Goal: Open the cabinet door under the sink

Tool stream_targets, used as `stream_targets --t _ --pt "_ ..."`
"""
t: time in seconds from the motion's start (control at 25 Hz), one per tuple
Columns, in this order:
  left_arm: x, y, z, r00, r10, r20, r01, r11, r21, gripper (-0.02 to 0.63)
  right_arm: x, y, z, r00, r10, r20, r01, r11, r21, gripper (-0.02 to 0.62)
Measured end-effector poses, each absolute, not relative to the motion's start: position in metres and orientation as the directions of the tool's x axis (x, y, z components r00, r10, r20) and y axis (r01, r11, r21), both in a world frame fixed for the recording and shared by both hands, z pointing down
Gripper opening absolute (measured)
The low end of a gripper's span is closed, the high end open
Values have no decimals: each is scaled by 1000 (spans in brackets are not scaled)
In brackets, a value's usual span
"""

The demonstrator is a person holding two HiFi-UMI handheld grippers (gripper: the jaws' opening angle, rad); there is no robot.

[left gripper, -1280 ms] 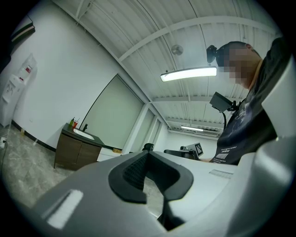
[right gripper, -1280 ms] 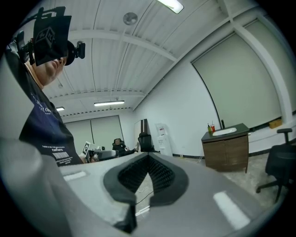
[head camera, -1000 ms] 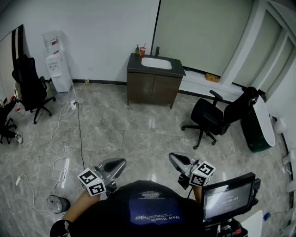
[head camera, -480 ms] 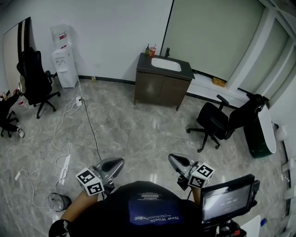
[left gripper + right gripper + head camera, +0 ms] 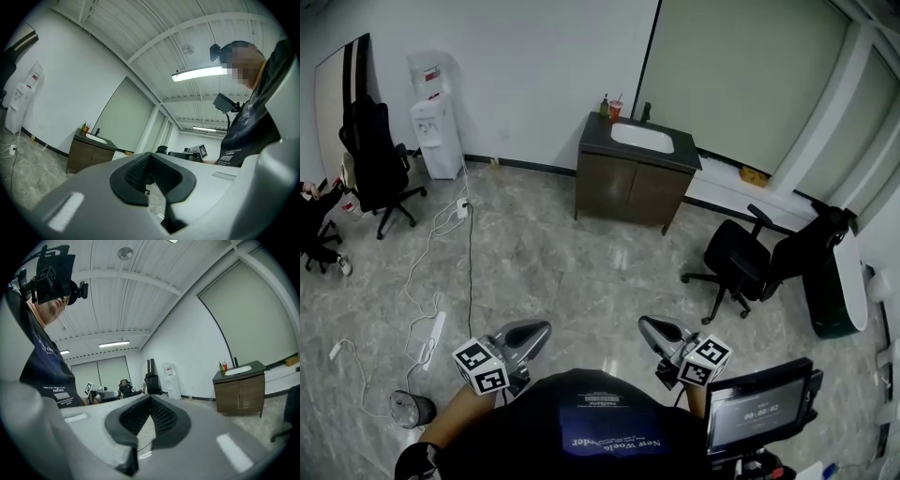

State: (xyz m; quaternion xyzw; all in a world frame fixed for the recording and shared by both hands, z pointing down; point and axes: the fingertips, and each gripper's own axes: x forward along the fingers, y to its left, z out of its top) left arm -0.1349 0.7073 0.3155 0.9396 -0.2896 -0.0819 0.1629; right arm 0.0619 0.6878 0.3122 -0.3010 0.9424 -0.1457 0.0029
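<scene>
Left hand-held gripper (image 5: 542, 328) and right hand-held gripper (image 5: 645, 325) both clenched empty, far from cabinet (image 5: 630, 192)

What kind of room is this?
Probably an office or break area: a black swivel chair, a water dispenser by the white wall, and a sink cabinet against it.

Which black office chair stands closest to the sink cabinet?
The office chair just right of the sink cabinet in the head view; the tall-backed chair beside the water dispenser stands farther off.
</scene>
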Motion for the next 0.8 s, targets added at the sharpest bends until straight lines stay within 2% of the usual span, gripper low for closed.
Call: stream_targets --t 0.48,0.8 --pt "15 622 295 823 -565 -56 -520 -790 326 0 198 597 302 -841 -538 61 -538 815 -214 2" --pt "65 573 302 857 -515 -8 -484 -812 326 0 247 554 317 -816 -575 61 -569 782 -255 2"
